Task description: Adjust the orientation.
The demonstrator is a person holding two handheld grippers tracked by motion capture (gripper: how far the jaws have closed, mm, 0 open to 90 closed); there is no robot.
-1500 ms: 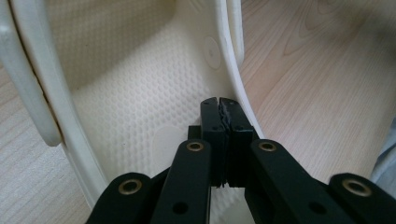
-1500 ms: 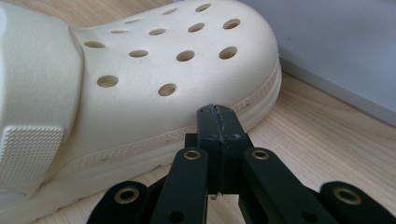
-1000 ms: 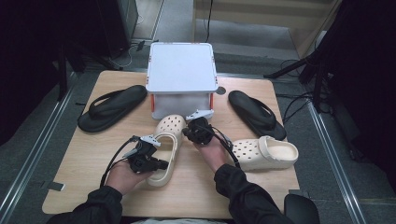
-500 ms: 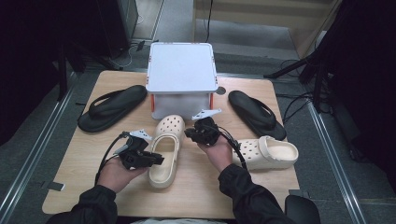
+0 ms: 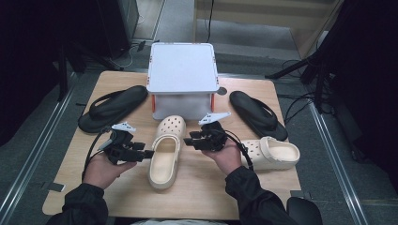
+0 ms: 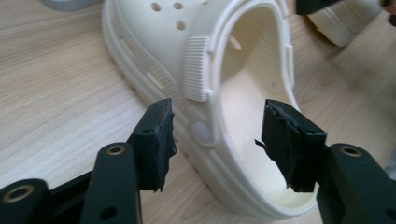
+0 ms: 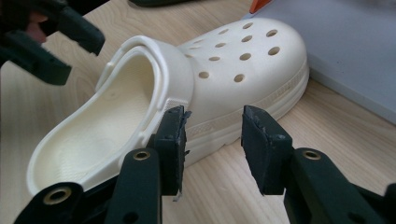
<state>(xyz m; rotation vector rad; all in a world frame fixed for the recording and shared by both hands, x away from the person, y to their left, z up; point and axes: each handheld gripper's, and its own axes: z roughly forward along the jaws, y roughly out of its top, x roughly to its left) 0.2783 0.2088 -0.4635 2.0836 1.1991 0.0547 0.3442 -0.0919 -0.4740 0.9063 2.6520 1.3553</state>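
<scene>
Nearest the table's (image 5: 197, 206) front edge, two hands flank the cream clog (image 5: 165, 152), which lies flat on its sole at the middle of the table, toe toward the white lidded box (image 5: 182, 68) at the back edge. The left gripper (image 5: 141, 151) sits just beside the clog's left wall near the strap rivet, jaws spread and just been opening, nothing pinched; in the left gripper view the clog's side lies past the pads (image 6: 156, 137), untouched. The right gripper (image 5: 190, 139), at the clog's right side, likewise stands released, jaws just opened, with the sole edge beyond them in the right gripper view. Judged: clog set down, both grips let go. Its mate (image 5: 272, 152) lies on its side toward the right edge, likely next. Farther back, a black sandal (image 5: 112, 107) lies near the left edge and another (image 5: 257, 112) near the right, either side of the box.
</scene>
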